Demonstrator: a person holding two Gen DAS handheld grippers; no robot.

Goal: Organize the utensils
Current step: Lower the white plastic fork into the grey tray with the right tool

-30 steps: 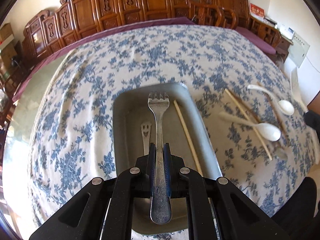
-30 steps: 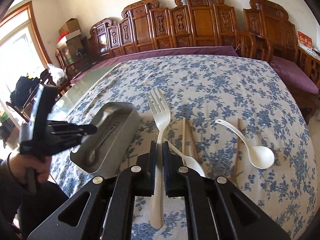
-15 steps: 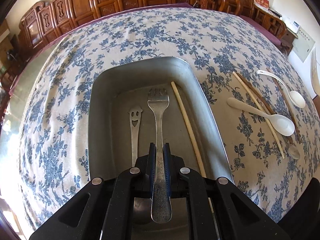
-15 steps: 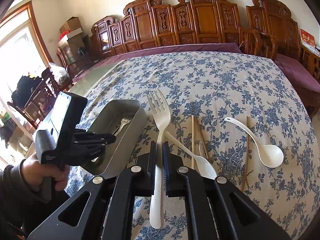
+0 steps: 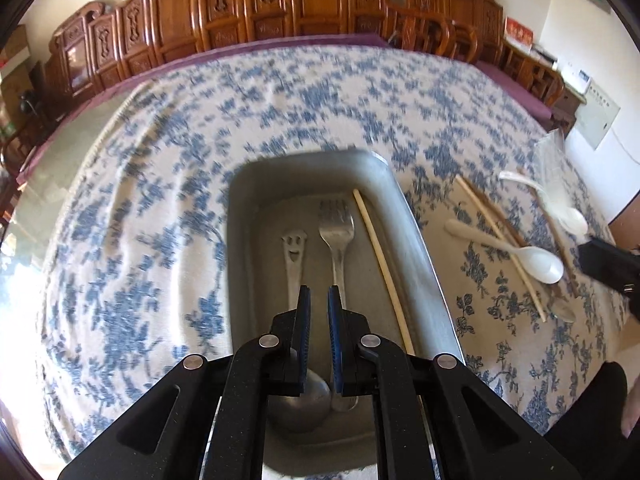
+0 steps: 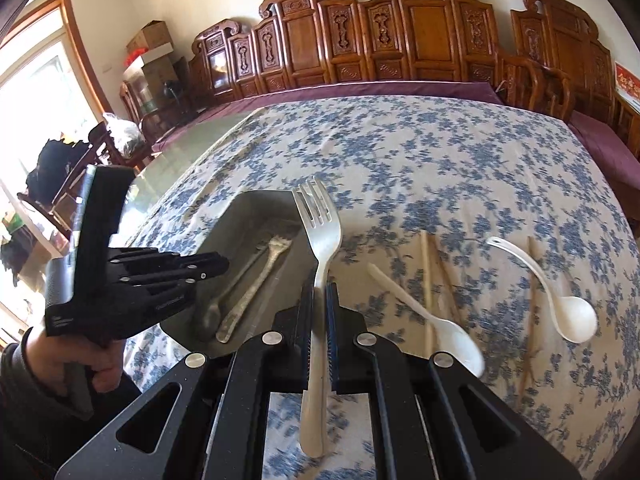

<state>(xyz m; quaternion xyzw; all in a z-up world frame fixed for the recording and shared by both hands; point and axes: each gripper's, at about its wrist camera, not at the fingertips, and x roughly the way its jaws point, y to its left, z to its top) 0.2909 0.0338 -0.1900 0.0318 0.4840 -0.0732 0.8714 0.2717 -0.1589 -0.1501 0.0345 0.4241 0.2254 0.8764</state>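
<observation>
1. Left gripper [image 5: 319,312]: jaws slightly apart, nothing between them, above the gray tray [image 5: 416,240]. The metal fork [image 5: 337,236], smiley spoon [image 5: 295,256] and 1 chopstick [image 5: 382,268] lie inside. Risk: a low retreat catches the fork handle and drags it out.
2. Right gripper [image 6: 319,312]: clamped on the white fork [image 6: 318,236], tines over the tray's right rim. Risk: early release bounces the fork off the rim onto the tablecloth [image 6: 440,152].
3. Risk: both grippers collide at the tray.
</observation>
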